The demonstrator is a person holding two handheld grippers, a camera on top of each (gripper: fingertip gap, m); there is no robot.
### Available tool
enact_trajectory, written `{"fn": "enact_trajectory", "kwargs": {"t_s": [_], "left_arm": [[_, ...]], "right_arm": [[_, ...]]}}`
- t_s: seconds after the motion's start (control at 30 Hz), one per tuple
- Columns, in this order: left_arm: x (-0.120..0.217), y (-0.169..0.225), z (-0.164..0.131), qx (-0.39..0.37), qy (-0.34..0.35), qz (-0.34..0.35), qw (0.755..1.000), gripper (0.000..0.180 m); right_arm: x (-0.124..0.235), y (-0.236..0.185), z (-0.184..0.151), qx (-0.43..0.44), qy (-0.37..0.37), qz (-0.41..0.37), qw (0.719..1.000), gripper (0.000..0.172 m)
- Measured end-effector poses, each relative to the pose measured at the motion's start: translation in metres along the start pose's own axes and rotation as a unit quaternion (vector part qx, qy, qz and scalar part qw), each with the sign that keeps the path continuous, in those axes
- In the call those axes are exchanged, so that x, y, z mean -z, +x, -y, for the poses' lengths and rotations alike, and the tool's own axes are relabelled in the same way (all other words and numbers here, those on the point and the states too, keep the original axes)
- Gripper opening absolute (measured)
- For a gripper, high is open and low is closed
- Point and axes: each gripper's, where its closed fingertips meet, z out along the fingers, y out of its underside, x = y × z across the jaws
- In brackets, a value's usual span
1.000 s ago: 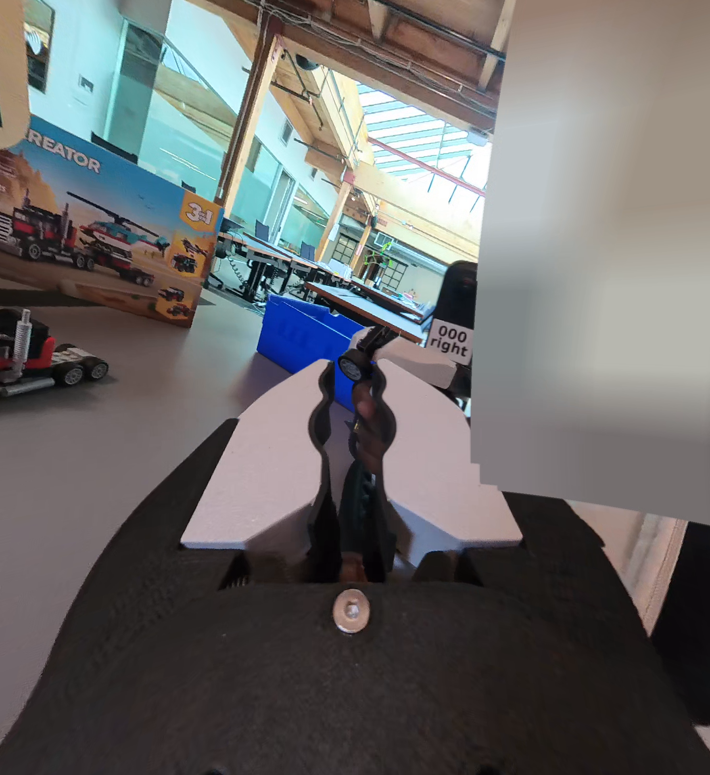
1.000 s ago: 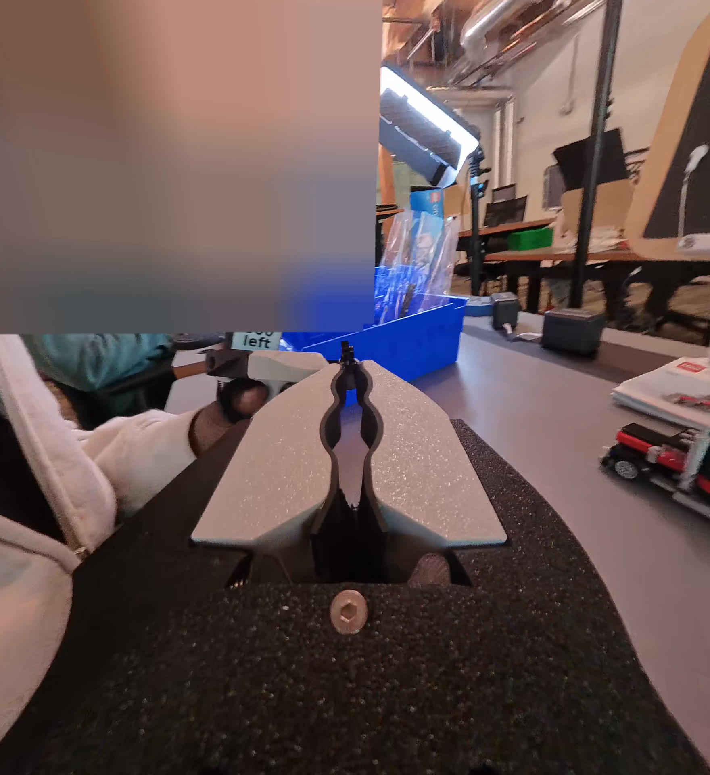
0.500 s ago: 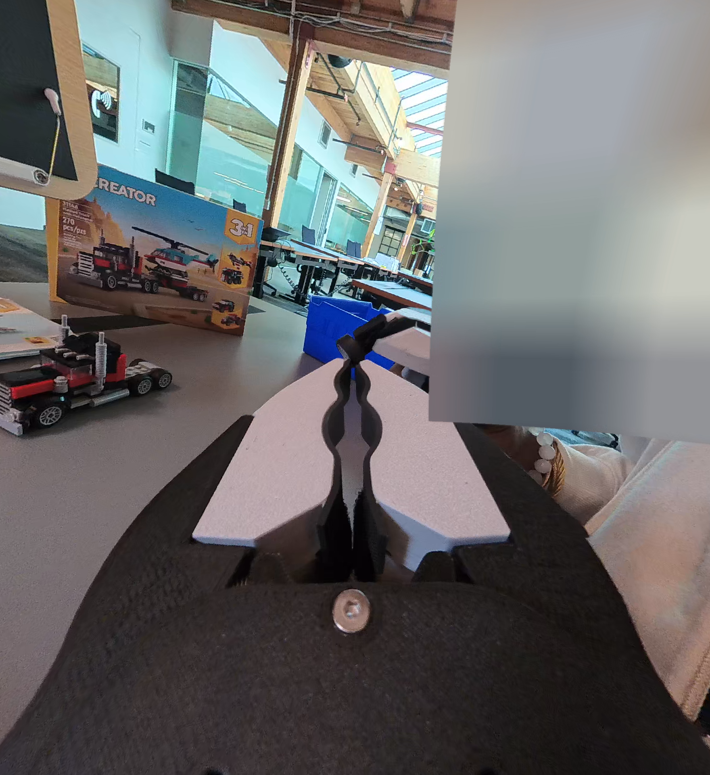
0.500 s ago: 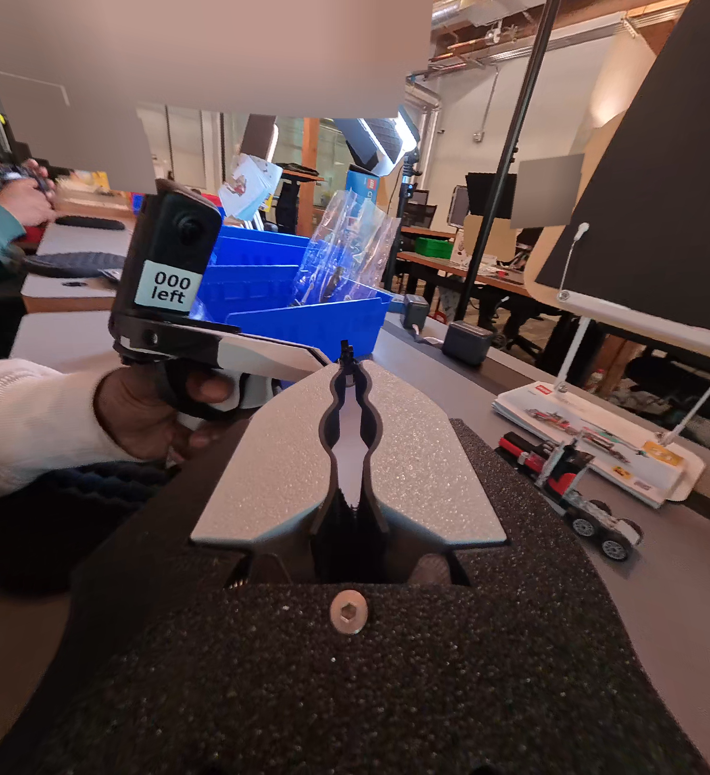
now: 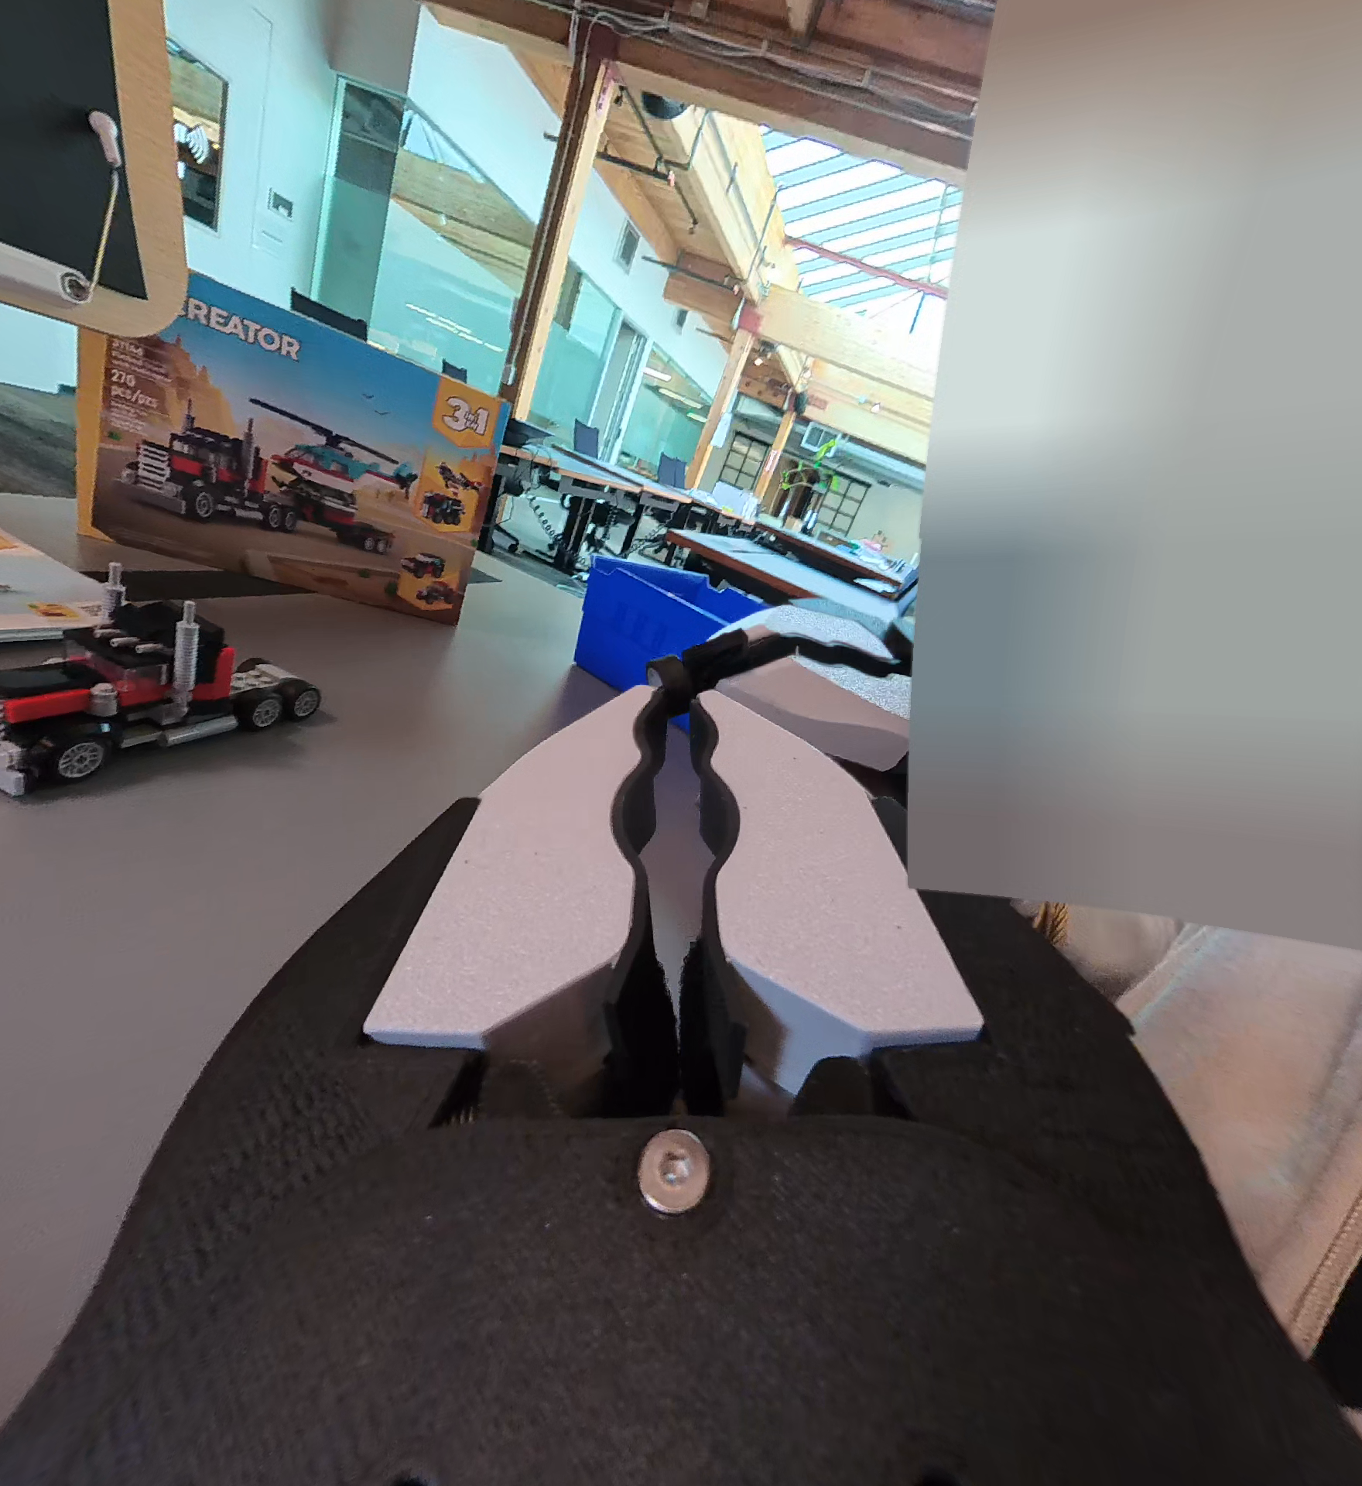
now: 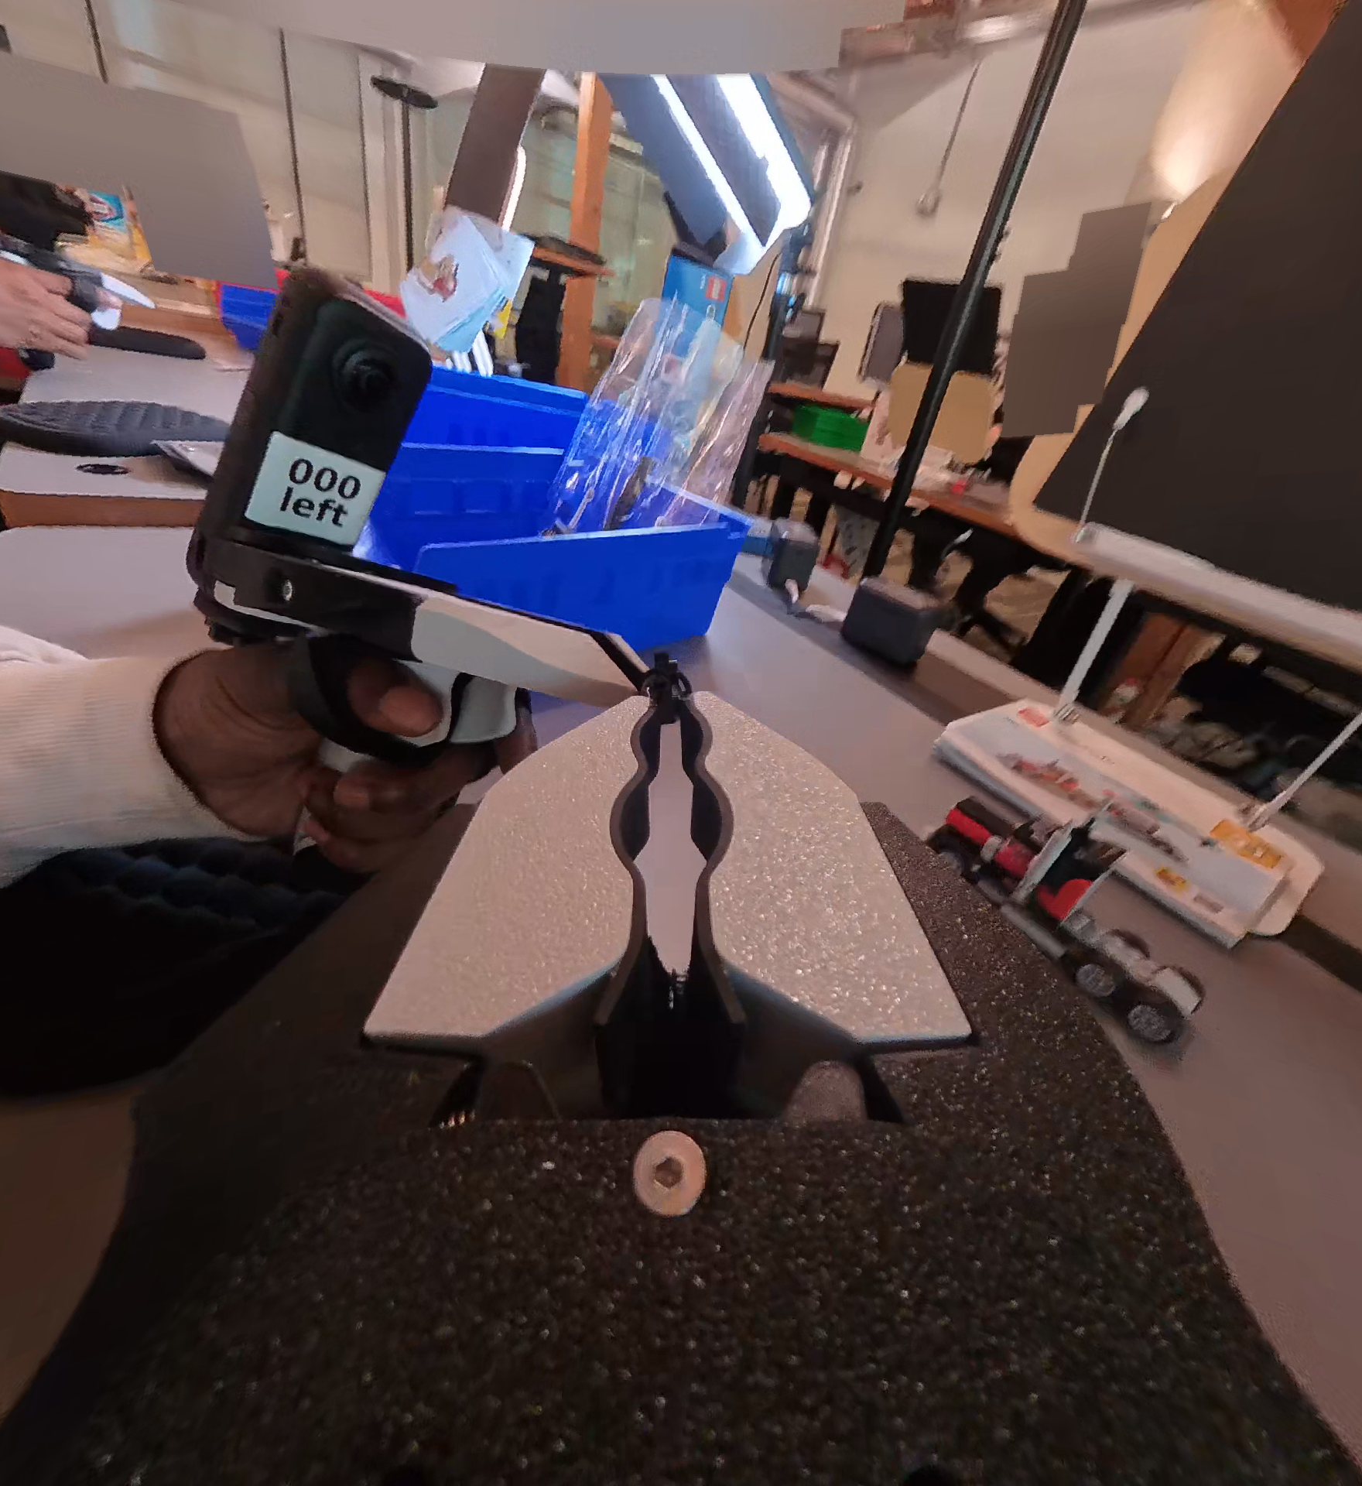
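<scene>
Grey table [image 6: 863, 708], blue bin [image 6: 581, 579] of clear bags [image 6: 662, 418]; both grippers pinching one small black piece [image 5: 671, 679].

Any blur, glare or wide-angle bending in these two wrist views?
Left wrist view: skylight glares bright; toy truck fairly sharp. Right wrist view: edges motion-smeared, toy truck and booklet soft, light bar blown out, black pole leaning.

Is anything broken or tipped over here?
Nothing stands out. The black and red toy brick truck stands on its wheels on the grey table, and the colourful cardboard box behind it stands upright.
</scene>
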Motion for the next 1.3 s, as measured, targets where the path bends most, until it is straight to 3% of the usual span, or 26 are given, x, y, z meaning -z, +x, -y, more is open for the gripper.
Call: {"fn": "enact_trajectory", "kwargs": {"t_s": [0.1,0.4,0.53,0.7,0.77,0.8,0.87,0.93,1.0,1.1,1.3], "left_arm": [[0.0,-0.004,-0.005,-0.015,-0.02,0.017,1.0,0.005],[0.0,-0.004,-0.011,-0.05,-0.049,0.034,0.997,0.005],[0.001,0.0,-0.013,-0.065,-0.057,0.023,0.996,0.005],[0.004,0.005,-0.019,-0.031,-0.071,-0.021,0.997,0.002],[0.006,-0.016,-0.029,-0.065,-0.098,0.04,0.992,0.0],[0.007,-0.018,-0.027,-0.064,-0.096,0.04,0.992,0.0],[0.009,-0.01,-0.015,-0.045,-0.062,0.019,0.997,0.0],[0.013,-0.017,-0.011,-0.051,-0.038,0.041,0.997,0.0],[0.013,-0.019,-0.006,-0.028,-0.017,0.041,0.999,0.012],[0.007,-0.019,-0.006,-0.02,-0.012,0.047,0.999,0.024],[0.003,-0.019,-0.008,-0.045,-0.01,0.067,0.997,0.02]], "right_arm": [[-0.002,0.001,-0.01,-0.021,-0.034,0.022,0.999,0.008],[-0.004,-0.003,-0.014,0.053,-0.048,0.025,0.997,0.005],[-0.001,-0.007,-0.015,-0.067,-0.034,0.093,0.993,0.005],[0.002,-0.014,-0.016,-0.202,-0.028,0.184,0.961,0.005],[0.007,-0.028,0.009,-0.289,0.03,0.269,0.918,0.004],[0.003,-0.025,0.007,-0.302,0.02,0.26,0.917,0.004],[-0.005,0.007,-0.022,-0.239,-0.028,0.147,0.959,0.004],[-0.003,0.017,-0.029,-0.205,-0.039,0.102,0.973,0.004],[-0.004,0.015,-0.04,-0.129,-0.076,0.059,0.987,0.004],[-0.007,0.01,-0.035,-0.098,-0.067,0.024,0.993,0.005],[-0.01,0.006,-0.028,-0.09,-0.041,-0.022,0.995,0.005]]}}
